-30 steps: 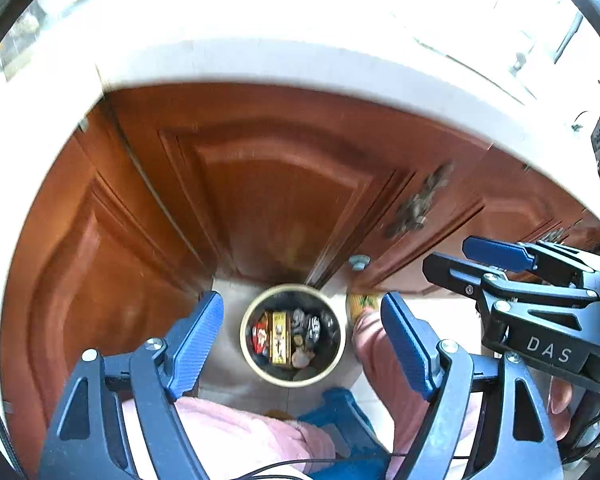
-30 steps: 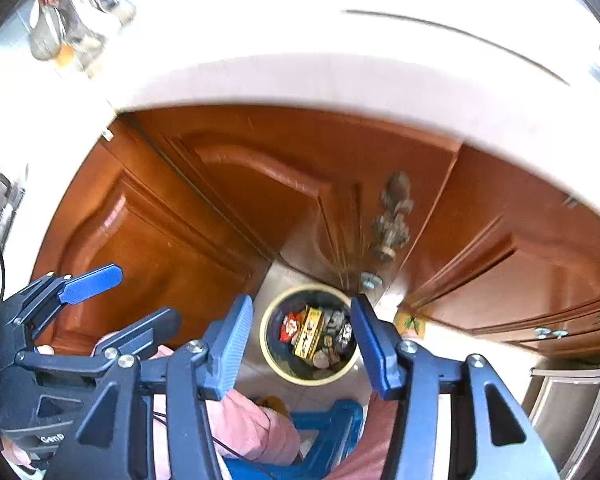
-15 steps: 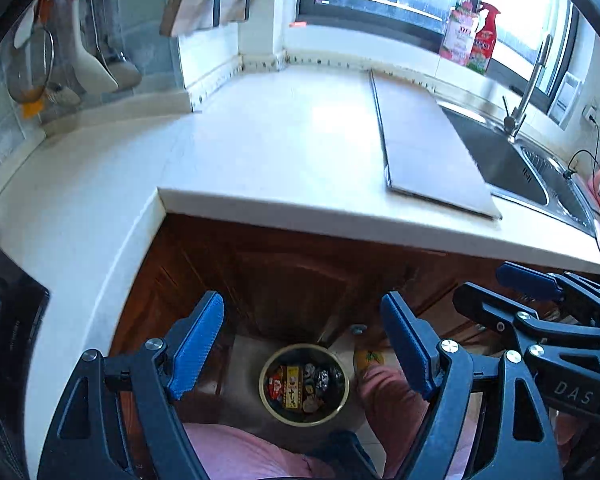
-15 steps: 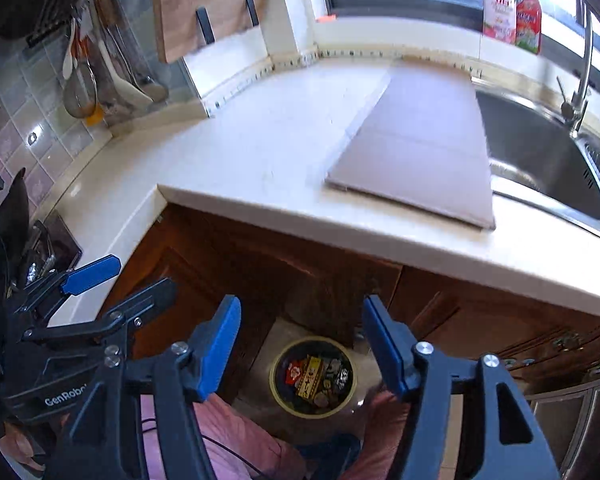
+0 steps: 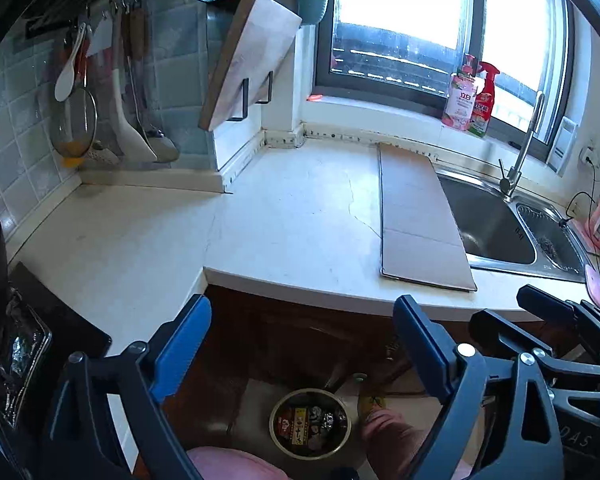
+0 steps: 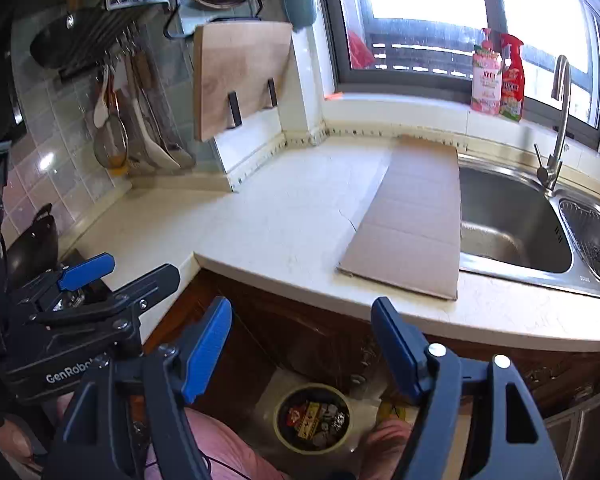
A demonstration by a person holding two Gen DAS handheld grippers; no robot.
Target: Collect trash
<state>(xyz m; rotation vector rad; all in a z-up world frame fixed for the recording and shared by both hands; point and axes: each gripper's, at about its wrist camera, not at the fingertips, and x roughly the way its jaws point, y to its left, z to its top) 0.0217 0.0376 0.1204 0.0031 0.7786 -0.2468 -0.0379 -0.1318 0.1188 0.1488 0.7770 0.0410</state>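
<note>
The bin [image 5: 310, 424] stands on the floor at the foot of the wooden cabinet [image 6: 300, 336], close by the person's pink-clad legs [image 6: 228, 452], so rubbish can be dropped straight down into it; wrappers [image 6: 314, 420] already lie inside. Both grippers hang above it, tilted down over the counter [image 5: 300, 220]. The left gripper [image 5: 300, 344] and the right gripper [image 6: 300, 344] are each opening their jaws with nothing between them, probably ready for another piece. A flat sheet of cardboard [image 5: 416, 216] lies beside the sink [image 5: 492, 224].
</note>
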